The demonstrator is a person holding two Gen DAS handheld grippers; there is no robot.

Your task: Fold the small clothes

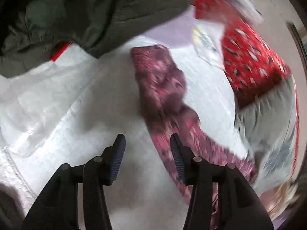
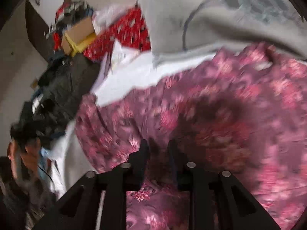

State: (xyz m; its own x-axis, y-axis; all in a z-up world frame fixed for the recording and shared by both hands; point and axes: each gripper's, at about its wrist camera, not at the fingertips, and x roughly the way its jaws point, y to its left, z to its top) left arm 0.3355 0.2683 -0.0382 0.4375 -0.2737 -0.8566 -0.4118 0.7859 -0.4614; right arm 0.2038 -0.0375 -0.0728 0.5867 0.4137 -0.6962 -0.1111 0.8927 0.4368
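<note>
A pink and maroon flowered garment lies on a white sheet and runs from the middle down to the right. My left gripper is open and empty, with the garment's edge under its right finger. In the right wrist view the same flowered garment fills most of the frame. My right gripper is open just above the garment, with nothing between its fingers. Both views are blurred by motion.
A dark green jacket lies at the upper left. A red patterned cloth and a grey garment lie to the right. A cardboard box, dark clothes and a grey cloth lie beyond.
</note>
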